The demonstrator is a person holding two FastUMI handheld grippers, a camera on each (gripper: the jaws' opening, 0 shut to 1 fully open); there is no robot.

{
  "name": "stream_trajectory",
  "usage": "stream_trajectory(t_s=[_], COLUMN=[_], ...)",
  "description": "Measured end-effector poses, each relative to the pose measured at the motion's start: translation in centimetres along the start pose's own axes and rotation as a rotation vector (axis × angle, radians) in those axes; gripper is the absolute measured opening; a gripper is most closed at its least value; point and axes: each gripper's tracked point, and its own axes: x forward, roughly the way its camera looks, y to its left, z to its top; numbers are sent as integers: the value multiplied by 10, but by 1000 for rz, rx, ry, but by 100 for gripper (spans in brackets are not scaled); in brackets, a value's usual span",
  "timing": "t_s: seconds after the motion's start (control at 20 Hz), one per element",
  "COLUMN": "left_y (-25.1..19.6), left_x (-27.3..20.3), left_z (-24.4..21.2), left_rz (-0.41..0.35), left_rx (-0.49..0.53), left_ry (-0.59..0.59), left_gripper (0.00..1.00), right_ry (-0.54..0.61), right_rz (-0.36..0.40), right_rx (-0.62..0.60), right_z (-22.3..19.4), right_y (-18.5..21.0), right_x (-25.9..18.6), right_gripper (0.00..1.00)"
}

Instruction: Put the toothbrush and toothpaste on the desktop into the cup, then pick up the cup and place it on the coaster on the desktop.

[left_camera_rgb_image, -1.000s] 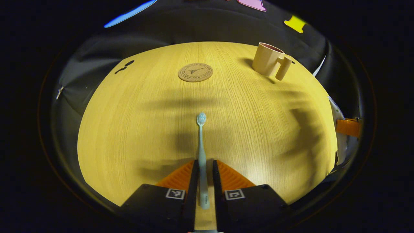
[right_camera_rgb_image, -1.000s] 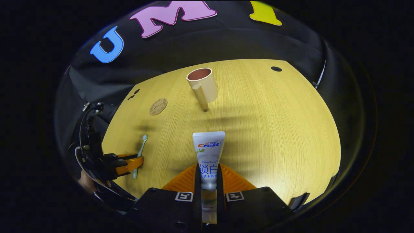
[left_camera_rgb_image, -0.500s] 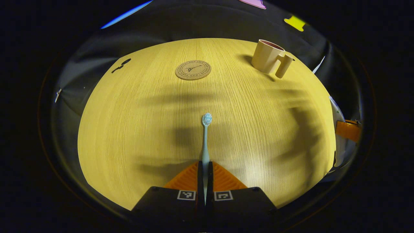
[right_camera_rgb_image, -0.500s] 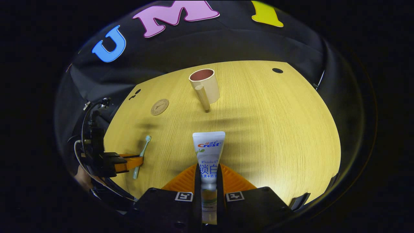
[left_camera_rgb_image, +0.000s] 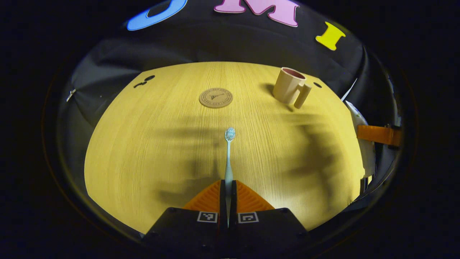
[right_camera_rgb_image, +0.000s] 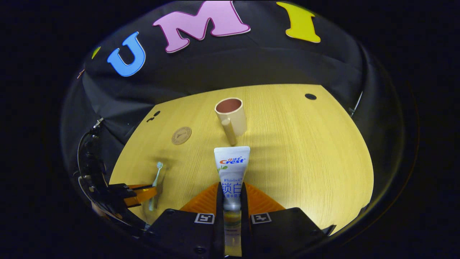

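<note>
Beige cup is standing empty mid-table while the left gripper is pinching the toothbrush and the right gripper the toothpaste; the thin brush handle risks pivoting and missing the rim.

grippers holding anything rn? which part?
Left gripper is shut on the toothbrush, gripping its handle, head pointing forward. Right gripper is shut on the toothpaste, gripping the cap-end half.
</note>
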Motion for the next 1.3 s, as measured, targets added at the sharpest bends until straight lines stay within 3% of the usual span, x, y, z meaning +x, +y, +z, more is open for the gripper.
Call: stream_trajectory(t_s=[0.55,0.75,1.0,1.3], left_y=[-21,-38,-53,-44], left_x=[-61,-62,-52,-53], left_z=[71,86,91,102], left_rz=[-29,-55,-66,-27], left_rx=[-112,-121,-150,-201], left_ry=[-292,-358,-358,-400], left_gripper=[6,6,6,6], right_ry=[-369,-437,-581,-672], right_rz=[106,121,112,64], right_rx=[0,-4,-65,-142], right_z=[151,182,220,234], right_y=[27,36,42,34], right_x=[29,54,80,114], right_gripper=[22,22,21,22])
